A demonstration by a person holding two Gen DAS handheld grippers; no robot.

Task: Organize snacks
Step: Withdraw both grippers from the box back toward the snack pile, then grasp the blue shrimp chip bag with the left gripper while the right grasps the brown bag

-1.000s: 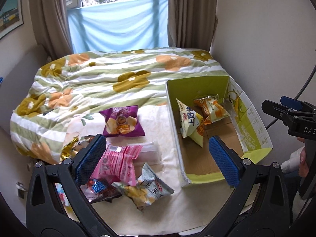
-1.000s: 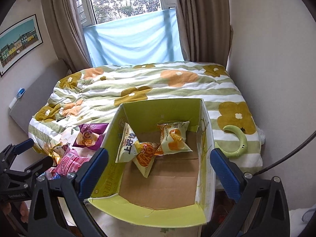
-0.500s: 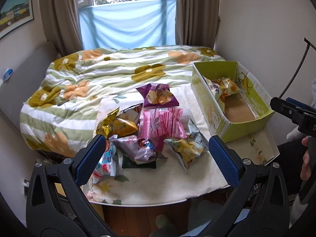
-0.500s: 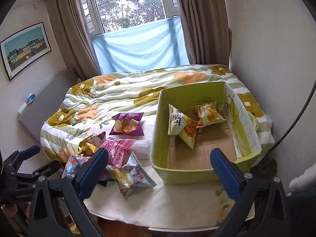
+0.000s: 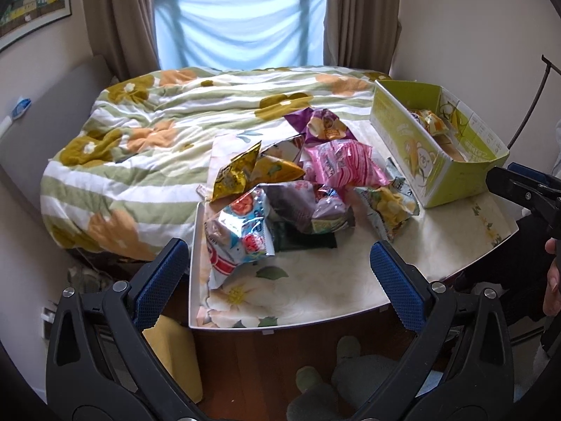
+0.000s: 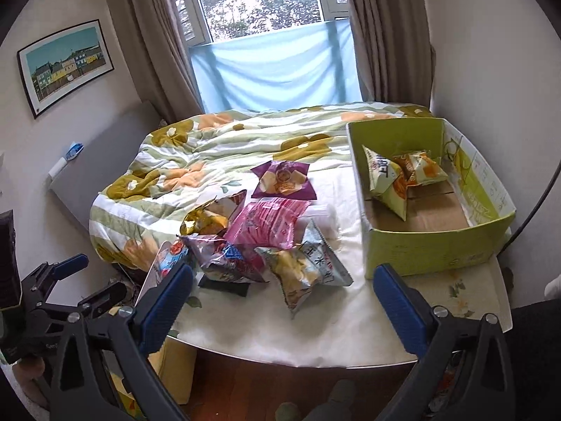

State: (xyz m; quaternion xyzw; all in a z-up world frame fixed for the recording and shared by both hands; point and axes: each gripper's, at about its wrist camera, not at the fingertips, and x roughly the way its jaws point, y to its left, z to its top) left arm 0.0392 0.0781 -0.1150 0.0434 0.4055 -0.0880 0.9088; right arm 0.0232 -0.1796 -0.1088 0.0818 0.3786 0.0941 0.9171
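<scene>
Foil and plastic bags (image 6: 266,245), heaped on table (image 6: 350,319); two already in green box (image 6: 431,256). Left claw (image 5: 277,273) and right claw (image 6: 280,298): both wide open, empty, held back over near table edge. Pile at 12 o'clock of each; box at 2 o'clock. Advice: pinch one loose top bag by its seam, lift clear.

soft daylight from the window (image 6: 266,3), panes blown out white | room evenly lit, only faint shadows under the snack bags (image 6: 259,242) | heavy fisheye bend, black vignette in corners | slight motion smear on the quilt (image 5: 115,231) | otherwise pretty sharp
</scene>
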